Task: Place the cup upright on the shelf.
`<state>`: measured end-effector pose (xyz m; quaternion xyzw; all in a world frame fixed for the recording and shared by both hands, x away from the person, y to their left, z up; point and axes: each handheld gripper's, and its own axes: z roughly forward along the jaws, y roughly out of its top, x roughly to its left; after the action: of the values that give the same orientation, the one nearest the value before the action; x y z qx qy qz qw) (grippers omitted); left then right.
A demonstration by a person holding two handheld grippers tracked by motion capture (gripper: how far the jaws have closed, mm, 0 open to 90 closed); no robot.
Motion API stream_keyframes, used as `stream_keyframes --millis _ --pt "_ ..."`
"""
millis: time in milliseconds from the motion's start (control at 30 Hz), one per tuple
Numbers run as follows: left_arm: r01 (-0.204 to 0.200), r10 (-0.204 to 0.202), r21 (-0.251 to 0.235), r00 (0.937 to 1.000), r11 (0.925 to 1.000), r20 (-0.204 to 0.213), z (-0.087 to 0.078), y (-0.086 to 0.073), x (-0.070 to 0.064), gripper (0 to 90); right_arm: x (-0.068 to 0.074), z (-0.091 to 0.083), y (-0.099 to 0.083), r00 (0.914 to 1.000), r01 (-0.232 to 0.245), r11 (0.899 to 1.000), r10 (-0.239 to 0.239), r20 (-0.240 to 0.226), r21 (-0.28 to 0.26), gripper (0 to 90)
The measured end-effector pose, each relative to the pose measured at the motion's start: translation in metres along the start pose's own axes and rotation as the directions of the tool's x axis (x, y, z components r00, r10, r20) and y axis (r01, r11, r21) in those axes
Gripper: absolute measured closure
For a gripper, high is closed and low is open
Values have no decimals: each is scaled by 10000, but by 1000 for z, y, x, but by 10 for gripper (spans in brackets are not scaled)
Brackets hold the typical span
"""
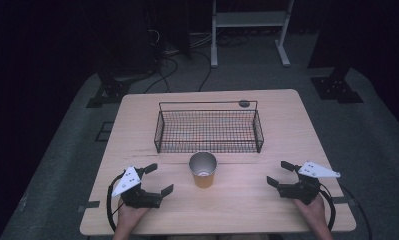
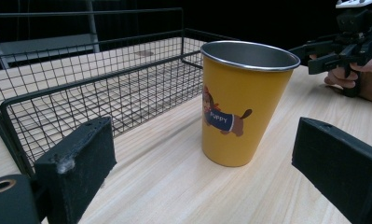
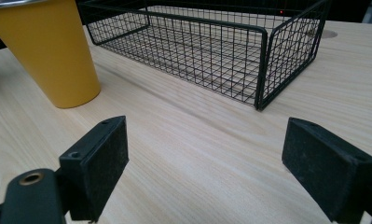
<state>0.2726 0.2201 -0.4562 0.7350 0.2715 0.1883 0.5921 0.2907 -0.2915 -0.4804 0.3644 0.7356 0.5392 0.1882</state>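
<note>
Both grippers, left (image 1: pixel 157 180) and right (image 1: pixel 277 173), gape empty, flanking the upright yellow metal cup (image 1: pixel 203 170), its top cropped in the right gripper view.

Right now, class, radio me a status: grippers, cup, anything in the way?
Left gripper open, empty. Right gripper open, empty. Yellow cup upright on table, between them, untouched. Wire basket behind cup; nothing blocking.

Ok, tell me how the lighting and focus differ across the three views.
High view: dim, surroundings nearly black, table evenly lit. Left gripper view: brighter, cup sharp, near jaws soft, background black. Right gripper view: wood grain and basket crisp, jaws slightly blurred.
</note>
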Motion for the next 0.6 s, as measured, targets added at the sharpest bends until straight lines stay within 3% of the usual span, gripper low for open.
stream_keyframes --millis 600 --pt "-71 73 -107 9997 9999 215 5 0 -5 49 1 1 0 9998 85 9999 -86 154 123 135"
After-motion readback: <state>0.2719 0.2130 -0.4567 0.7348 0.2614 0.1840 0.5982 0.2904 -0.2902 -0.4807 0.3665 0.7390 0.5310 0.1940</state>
